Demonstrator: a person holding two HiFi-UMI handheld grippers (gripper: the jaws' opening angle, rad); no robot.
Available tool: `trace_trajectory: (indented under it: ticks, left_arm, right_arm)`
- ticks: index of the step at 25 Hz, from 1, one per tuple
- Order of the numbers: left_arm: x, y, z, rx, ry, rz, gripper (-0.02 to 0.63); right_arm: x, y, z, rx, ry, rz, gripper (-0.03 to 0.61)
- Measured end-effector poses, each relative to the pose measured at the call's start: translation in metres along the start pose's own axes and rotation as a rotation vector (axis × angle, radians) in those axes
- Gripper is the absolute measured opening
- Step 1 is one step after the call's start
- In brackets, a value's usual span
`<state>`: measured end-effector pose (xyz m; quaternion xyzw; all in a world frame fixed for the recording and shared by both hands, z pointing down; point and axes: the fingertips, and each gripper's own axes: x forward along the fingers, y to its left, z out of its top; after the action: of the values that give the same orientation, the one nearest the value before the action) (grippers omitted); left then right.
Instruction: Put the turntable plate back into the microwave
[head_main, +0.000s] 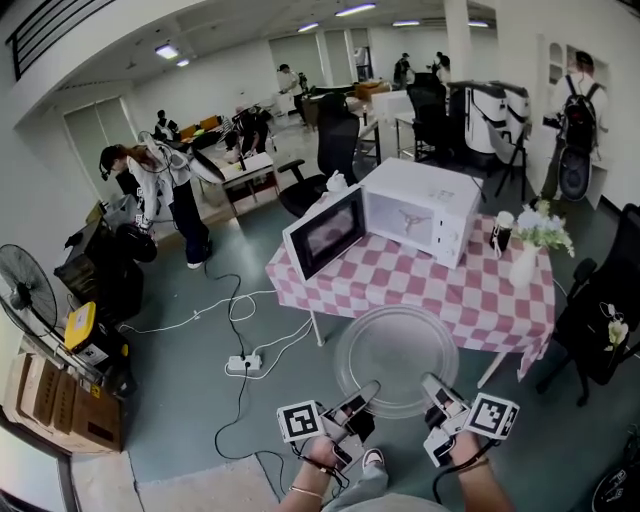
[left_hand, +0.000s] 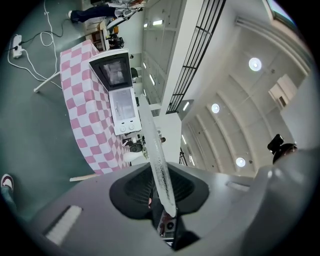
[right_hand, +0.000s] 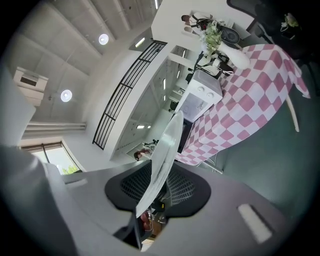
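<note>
One clear glass plate (head_main: 397, 358) is hanging level in the air, just short of the surface (head_main: 440, 295). The left gripper (head_main: 362, 392) and the right gripper (head_main: 432, 385) are each pinching its near rim. One white microwave (head_main: 420, 210) is sitting on the pink-checked cloth with its door (head_main: 325, 232) standing open, near one vase (head_main: 523, 265) of flowers.

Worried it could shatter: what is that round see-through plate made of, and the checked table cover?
The round clear turntable plate looks like glass: fully see-through and smooth, with a thick glossy edge. The pink-and-white checked tablecloth seems to be soft matte fabric, since it drapes in folds over the table's edges.
</note>
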<state>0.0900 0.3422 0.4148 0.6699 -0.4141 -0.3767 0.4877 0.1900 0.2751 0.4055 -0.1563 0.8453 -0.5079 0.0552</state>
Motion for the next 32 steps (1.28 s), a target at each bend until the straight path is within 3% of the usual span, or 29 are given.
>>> trace_trajectory:
  ticks: [3,7,15,23,27,32]
  left_arm:
    - [0.015,0.007,0.027,0.000,0.004,-0.001,0.054]
    - [0.034,0.015,0.062,-0.007,0.009,-0.008,0.054]
    - [0.063,0.035,0.124,-0.005,0.012,-0.023,0.055]
    - [0.082,0.051,0.151,-0.028,0.033,-0.013,0.055]
    - [0.090,0.060,0.159,-0.036,0.038,0.011,0.055]
    - [0.106,0.073,0.170,-0.045,0.047,0.023,0.055]
  right_arm:
    - [0.023,-0.008,0.015,0.017,-0.001,-0.046,0.092]
    - [0.061,-0.009,0.037,-0.014,-0.008,-0.013,0.092]
    - [0.123,-0.020,0.068,-0.024,-0.004,-0.038,0.092]
    - [0.152,-0.035,0.082,0.005,-0.005,-0.060,0.092]
    - [0.152,-0.057,0.084,0.061,0.002,-0.172,0.092]
    - [0.167,-0.069,0.096,0.062,0.002,-0.148,0.092]
